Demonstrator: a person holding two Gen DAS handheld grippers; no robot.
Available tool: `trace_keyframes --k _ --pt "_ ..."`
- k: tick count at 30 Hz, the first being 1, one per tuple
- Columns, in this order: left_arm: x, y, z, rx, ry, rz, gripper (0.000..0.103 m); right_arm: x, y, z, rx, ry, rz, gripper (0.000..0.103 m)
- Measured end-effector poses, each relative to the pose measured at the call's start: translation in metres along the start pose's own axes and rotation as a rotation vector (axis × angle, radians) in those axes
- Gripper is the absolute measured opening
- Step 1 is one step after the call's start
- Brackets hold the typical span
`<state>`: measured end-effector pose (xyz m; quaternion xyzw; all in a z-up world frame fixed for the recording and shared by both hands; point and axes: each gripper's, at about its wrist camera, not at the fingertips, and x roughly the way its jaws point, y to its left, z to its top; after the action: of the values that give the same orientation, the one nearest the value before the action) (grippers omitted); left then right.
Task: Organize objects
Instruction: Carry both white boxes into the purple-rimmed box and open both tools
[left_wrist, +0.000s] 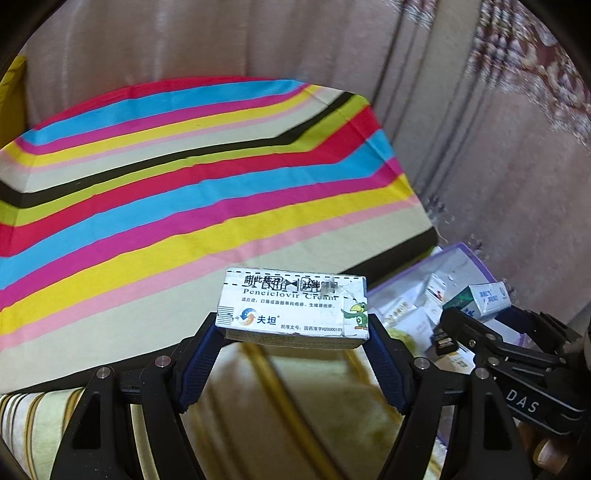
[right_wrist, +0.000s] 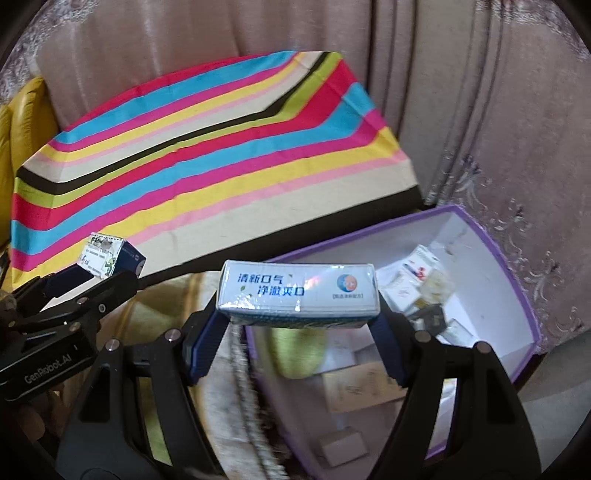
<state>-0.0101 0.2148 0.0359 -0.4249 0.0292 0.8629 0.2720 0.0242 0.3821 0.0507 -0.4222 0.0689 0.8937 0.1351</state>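
Above the purple box (right_wrist: 517, 295), left hand-held gripper (left_wrist: 293, 332) clamping cream carton (left_wrist: 291, 306), right hand-held gripper (right_wrist: 297, 325) clamping blue-white carton (right_wrist: 297, 291)

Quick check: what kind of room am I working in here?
Probably a home living room or bedroom: long pink curtains, a striped cloth over a table, and a purple box of small packets on the floor.

Both my wrist feeds are evenly lit by soft, warm indoor light, with no hard shadows. Fisheye curvature bends the striped cloth (left_wrist: 192, 177) and darkens the corners. I see glare on the wrapped box (right_wrist: 297, 291), and the contents of the purple bin (right_wrist: 513, 258) are smeared by motion blur.
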Motion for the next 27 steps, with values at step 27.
trace_keyframes --k 27 --pt "0.050 -0.114 0.004 0.182 0.106 -0.153 0.076 -0.001 -0.111 -0.003 0.091 0.014 -0.233 0.076"
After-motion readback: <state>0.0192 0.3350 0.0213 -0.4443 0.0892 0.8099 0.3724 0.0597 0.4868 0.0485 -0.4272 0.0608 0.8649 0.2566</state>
